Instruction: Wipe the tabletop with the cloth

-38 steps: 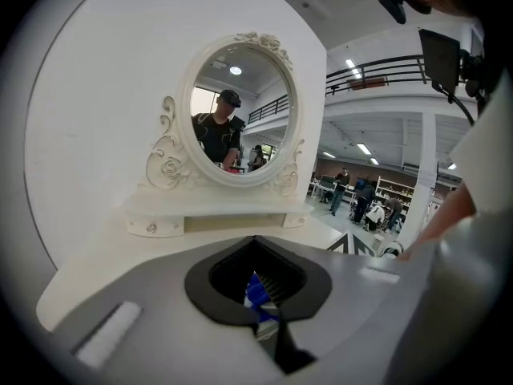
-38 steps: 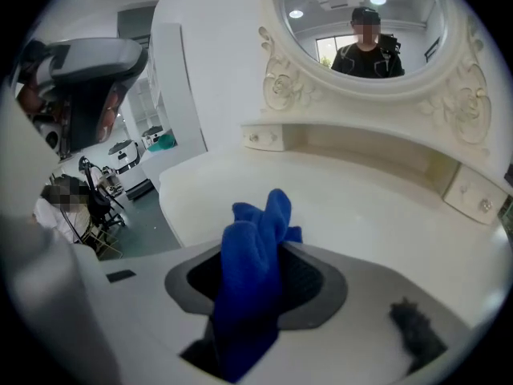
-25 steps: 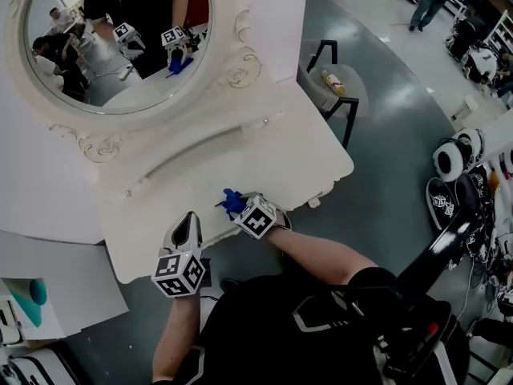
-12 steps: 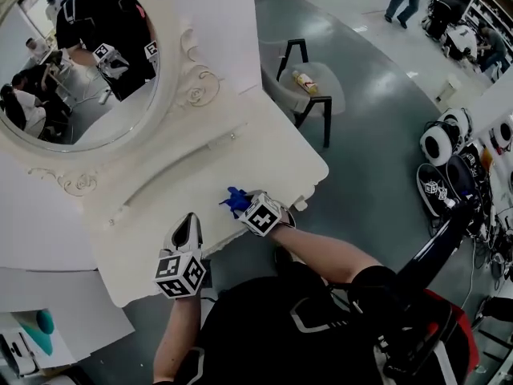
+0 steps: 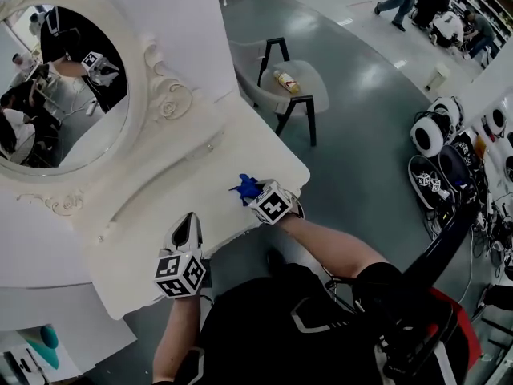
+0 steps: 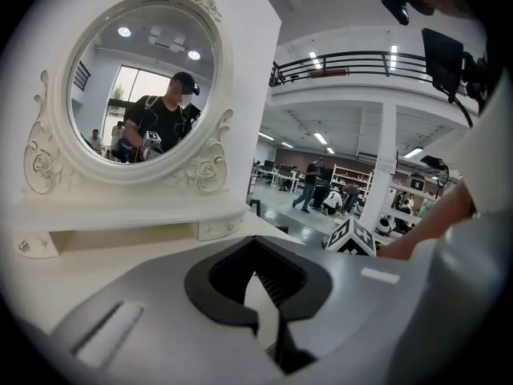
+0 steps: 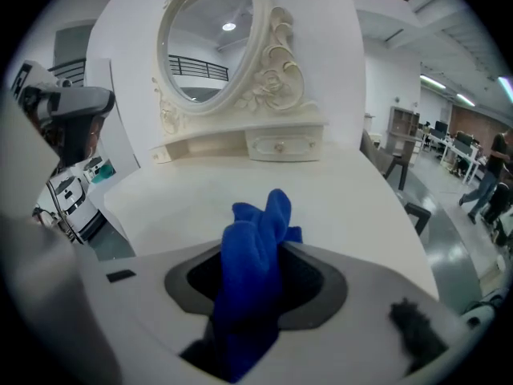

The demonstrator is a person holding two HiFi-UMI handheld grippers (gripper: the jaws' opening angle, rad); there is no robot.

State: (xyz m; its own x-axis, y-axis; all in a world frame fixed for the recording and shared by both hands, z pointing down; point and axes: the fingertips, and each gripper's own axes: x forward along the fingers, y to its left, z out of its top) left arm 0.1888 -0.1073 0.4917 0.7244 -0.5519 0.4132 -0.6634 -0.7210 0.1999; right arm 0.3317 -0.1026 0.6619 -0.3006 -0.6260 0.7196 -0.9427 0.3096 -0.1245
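Over the tabletop (image 5: 204, 187), right claw (image 7: 255, 283) clenched on blue cloth (image 7: 258, 231), a tuft in head view, left claw (image 6: 258, 283) closed empty

Fleecy cloth (image 7: 252, 255) (smooth matt tabletop (image 7: 353, 191))

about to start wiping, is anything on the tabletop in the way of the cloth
Nothing visible is. The blue cloth is clamped in the right tool at the near edge, and the white tabletop ahead of it lies bare up to the mirror's base. The left tool sits off to the side.
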